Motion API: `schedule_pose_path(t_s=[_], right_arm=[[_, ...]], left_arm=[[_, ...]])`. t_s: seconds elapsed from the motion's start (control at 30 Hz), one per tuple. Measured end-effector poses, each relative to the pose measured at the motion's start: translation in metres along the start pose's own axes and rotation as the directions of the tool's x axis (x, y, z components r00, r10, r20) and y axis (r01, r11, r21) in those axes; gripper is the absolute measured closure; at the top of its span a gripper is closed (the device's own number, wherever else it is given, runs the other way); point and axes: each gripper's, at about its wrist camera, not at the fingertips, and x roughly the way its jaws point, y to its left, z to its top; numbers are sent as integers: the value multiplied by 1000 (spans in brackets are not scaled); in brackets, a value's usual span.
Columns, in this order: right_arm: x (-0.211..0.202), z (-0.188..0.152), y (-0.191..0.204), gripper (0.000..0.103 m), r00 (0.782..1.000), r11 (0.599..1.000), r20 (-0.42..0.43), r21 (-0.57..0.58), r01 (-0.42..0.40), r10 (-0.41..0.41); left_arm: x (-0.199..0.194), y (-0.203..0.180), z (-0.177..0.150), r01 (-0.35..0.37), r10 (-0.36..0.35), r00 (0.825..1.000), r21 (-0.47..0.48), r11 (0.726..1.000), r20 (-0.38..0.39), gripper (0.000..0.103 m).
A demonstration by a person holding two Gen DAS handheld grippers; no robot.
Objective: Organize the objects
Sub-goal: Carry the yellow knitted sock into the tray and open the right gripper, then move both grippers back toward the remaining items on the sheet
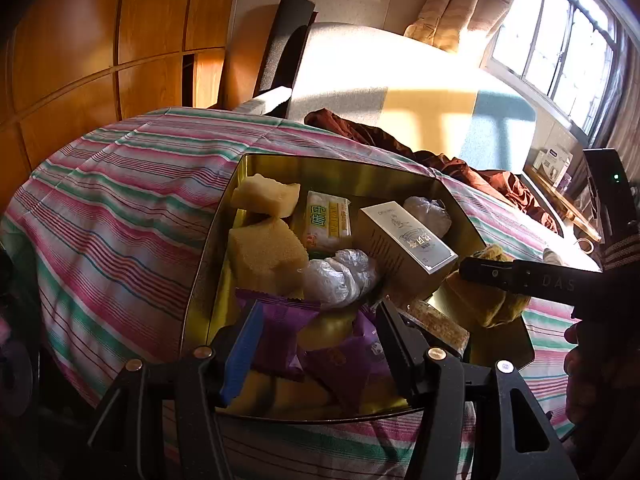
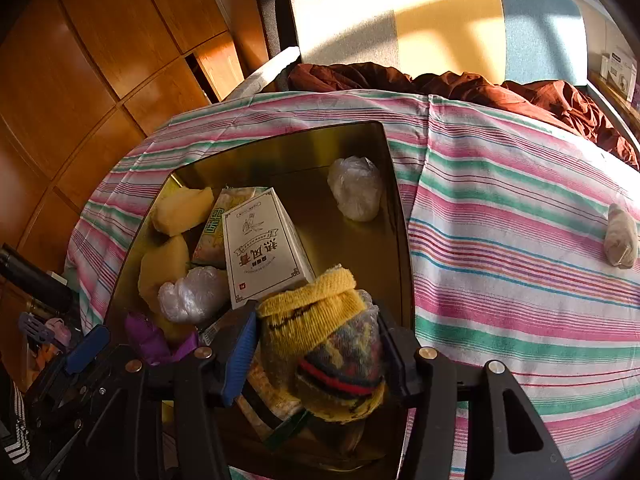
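One striped bedsheet (image 2: 520, 208) covers the bed, and on it sits a gold tin (image 2: 280, 144) holding a white carton (image 2: 264, 248), yellow sponges (image 1: 264, 252), crumpled plastic bags (image 1: 340, 276) and purple snack packets (image 1: 280, 332). Over the tin's near right corner, the right gripper (image 2: 316, 348) has its jaws clamped on a rolled yellow knit sock (image 2: 324, 344). Smaller still, the left gripper (image 1: 316, 344) hangs above the purple packets with jaws spread apart, gripping nothing.

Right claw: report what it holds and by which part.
The right claw grips the rolled yellow knit sock across its middle, over the gold tin. The left claw is open, holding nothing.
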Motion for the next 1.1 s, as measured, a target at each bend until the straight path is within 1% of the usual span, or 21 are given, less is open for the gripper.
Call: schedule_pose_path(t_s=[0.1, 0.4, 0.53, 0.67, 0.73, 0.87, 1.1], right_arm=[[-1, -3, -2, 45, 1000, 1000, 6, -1, 10, -10], [-17, -7, 3, 45, 999, 1000, 41, -19, 2, -1], [-27, -10, 10, 45, 998, 998, 65, -61, 17, -14], [-39, -14, 17, 38, 994, 992, 99, -115, 56, -45], [-47, -15, 17, 38, 991, 989, 121, -135, 65, -49], [-62, -16, 10, 37, 986, 987, 151, -138, 85, -64], [-79, -13, -21, 37, 979, 989, 174, -86, 120, -104]], left_arm=[[0, 0, 0, -3, 3, 1000, 1, 1000, 0, 44], [-4, -5, 1, -15, 15, 1000, 30, 999, 10, 42], [-9, -7, 1, -28, 26, 999, 47, 998, 28, 42], [-14, -9, 2, -35, 33, 999, 55, 998, 40, 42], [-16, -10, 3, -38, 35, 998, 62, 997, 49, 41], [-21, -15, 4, -34, 29, 998, 79, 996, 61, 41], [-25, -31, 5, -23, 15, 998, 124, 992, 68, 41]])
